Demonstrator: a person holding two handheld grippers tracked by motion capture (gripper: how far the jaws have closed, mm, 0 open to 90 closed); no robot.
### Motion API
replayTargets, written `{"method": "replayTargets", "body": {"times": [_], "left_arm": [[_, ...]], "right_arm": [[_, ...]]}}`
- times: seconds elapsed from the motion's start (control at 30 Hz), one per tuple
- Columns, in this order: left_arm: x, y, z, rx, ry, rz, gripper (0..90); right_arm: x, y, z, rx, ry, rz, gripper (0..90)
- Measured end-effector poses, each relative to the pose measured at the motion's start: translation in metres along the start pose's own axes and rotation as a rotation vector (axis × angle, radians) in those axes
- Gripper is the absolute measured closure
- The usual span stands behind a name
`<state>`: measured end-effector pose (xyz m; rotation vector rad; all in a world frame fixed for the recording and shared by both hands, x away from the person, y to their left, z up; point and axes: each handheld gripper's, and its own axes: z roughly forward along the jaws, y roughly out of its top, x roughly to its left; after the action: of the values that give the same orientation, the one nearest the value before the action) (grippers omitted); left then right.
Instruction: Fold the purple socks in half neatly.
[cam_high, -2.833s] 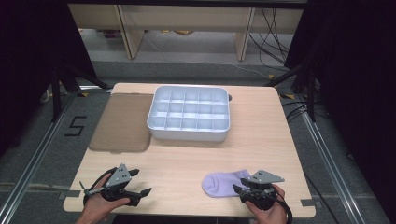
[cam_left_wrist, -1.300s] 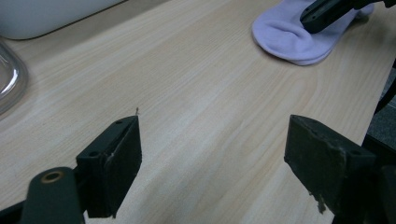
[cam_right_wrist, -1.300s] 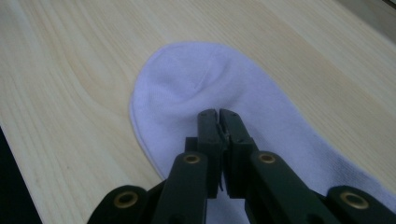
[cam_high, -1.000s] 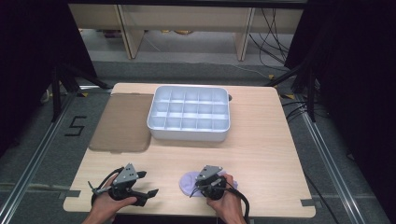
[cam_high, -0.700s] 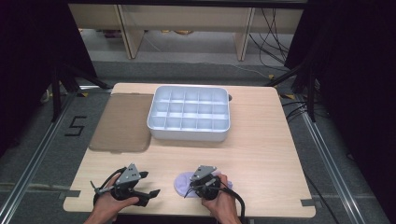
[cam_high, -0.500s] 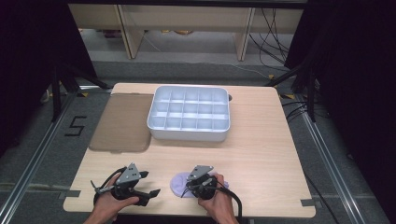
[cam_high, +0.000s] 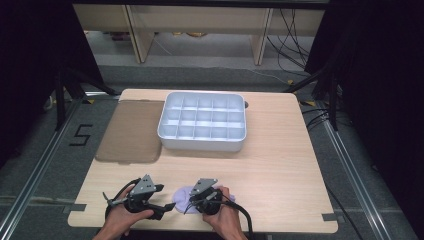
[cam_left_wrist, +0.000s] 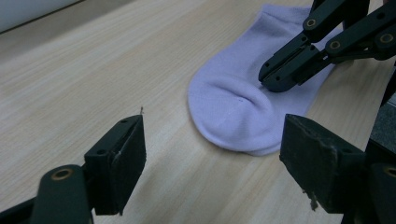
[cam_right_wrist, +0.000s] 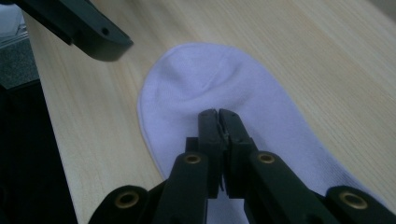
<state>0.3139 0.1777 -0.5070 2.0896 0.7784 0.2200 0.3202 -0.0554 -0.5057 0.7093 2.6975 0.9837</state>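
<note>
Lilac sock (cam_right_wrist: 224, 93) lying flat, lower centre, near table (cam_high: 280, 170) front edge. Right gripper (cam_right_wrist: 218, 116) jaws pinching sock; left gripper (cam_left_wrist: 210, 158) jaws gaping beside toe.

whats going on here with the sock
A person works a gripper in each hand at the near edge of the table. The right gripper is shut, its fingers pressed together on the middle of a lilac sock lying flat on the wood. The left gripper is open, just short of the sock's rounded toe. A white divided tray and a brown mat lie farther back, untouched.
</note>
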Motion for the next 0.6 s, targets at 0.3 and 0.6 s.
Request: {"method": "replayTargets", "body": {"times": [0.3,0.6], "left_arm": [[-0.001,0.003,0.01,0.034,-0.019,0.035,25.9],[-0.007,0.005,0.022,0.074,-0.054,0.028,36.7]], "right_arm": [[-0.006,0.003,-0.019,-0.053,-0.021,0.032,87.4],[-0.027,-0.015,-0.049,-0.082,-0.114,0.1,86.7]]}}
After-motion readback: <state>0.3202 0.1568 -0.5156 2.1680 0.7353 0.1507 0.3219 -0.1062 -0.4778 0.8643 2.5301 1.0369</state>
